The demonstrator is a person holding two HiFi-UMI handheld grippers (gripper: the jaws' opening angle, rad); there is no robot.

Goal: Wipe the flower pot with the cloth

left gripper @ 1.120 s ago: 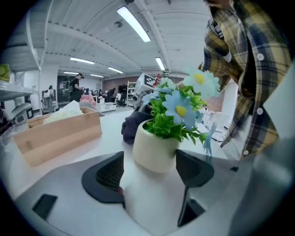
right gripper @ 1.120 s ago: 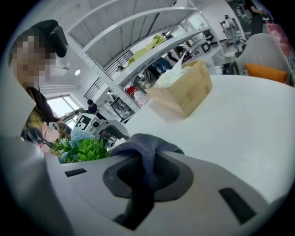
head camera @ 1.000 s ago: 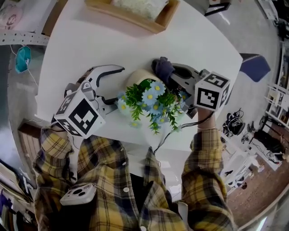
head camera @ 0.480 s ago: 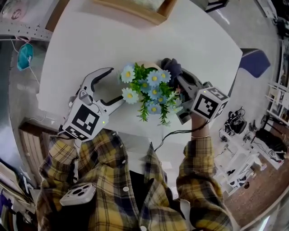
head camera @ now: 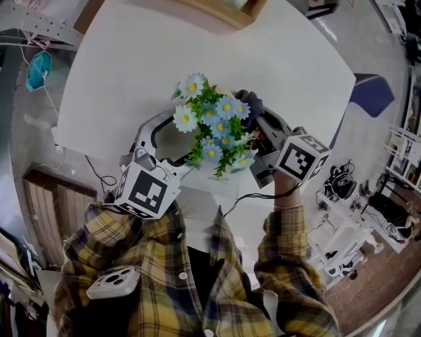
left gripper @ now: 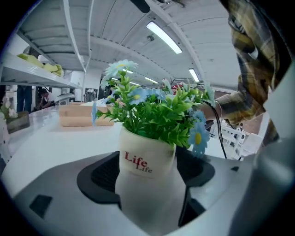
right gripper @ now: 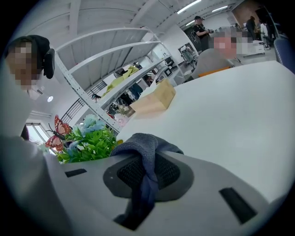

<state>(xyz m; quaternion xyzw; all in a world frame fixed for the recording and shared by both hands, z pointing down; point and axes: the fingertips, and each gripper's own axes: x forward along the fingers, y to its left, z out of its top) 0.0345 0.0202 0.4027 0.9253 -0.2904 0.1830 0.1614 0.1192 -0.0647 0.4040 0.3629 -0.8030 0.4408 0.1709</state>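
A white flower pot (left gripper: 146,168) printed "Life" holds green leaves and blue daisies (head camera: 212,125). My left gripper (left gripper: 148,177) is shut on the pot's sides and holds it upright. In the head view the flowers hide most of the pot, and the left gripper (head camera: 176,136) reaches in from the lower left. My right gripper (head camera: 255,128) is shut on a dark blue-grey cloth (head camera: 250,103) right beside the flowers. In the right gripper view the cloth (right gripper: 146,154) bunches over the right gripper (right gripper: 145,171), with the plant (right gripper: 90,143) at its left.
The white table (head camera: 118,72) spreads beneath both grippers, with its near edge just below them. A wooden tray (head camera: 231,9) lies at the far side and shows as a wooden box (right gripper: 156,102) in the right gripper view. A blue chair (head camera: 372,93) stands at the right. People sit beyond the table.
My left gripper has shut on the pot and swung in under it. The flowers now sit higher and further left in the head view. The right gripper with the cloth stayed beside them.
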